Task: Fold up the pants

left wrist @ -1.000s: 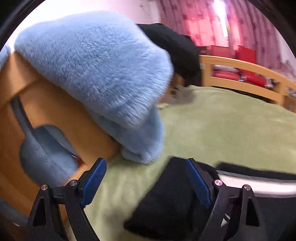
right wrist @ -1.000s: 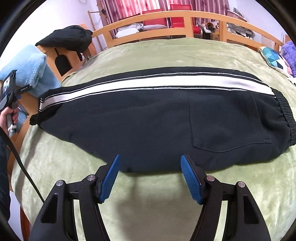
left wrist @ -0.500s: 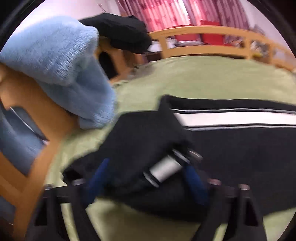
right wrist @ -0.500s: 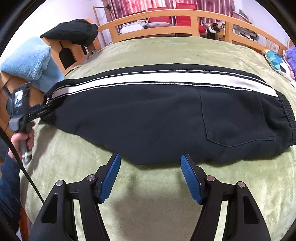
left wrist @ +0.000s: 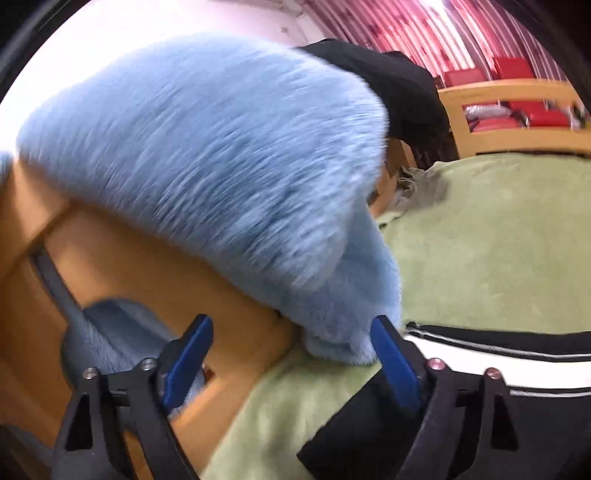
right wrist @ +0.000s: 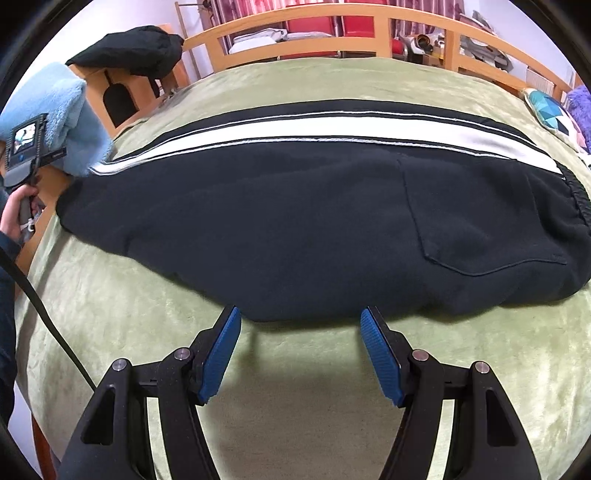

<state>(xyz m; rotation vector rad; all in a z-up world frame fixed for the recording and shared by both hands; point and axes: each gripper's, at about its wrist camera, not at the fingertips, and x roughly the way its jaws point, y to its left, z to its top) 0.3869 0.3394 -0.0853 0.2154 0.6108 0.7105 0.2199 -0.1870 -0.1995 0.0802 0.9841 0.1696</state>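
A wide bed covered by a plush olive-green blanket [right wrist: 295,424] fills the right wrist view, framed at 12 o'clock by a light wooden slatted rail [right wrist: 369,14]. Directly on the blanket, a pair of black fleece pants with a broad white side stripe [right wrist: 295,221] lies flat, stretched from 9 o'clock to 3 o'clock, waistband at 3 o'clock. A cushion with a teal and white triangle pattern [right wrist: 550,112] rests on the blanket at 2 o'clock, well apart from the stripe.
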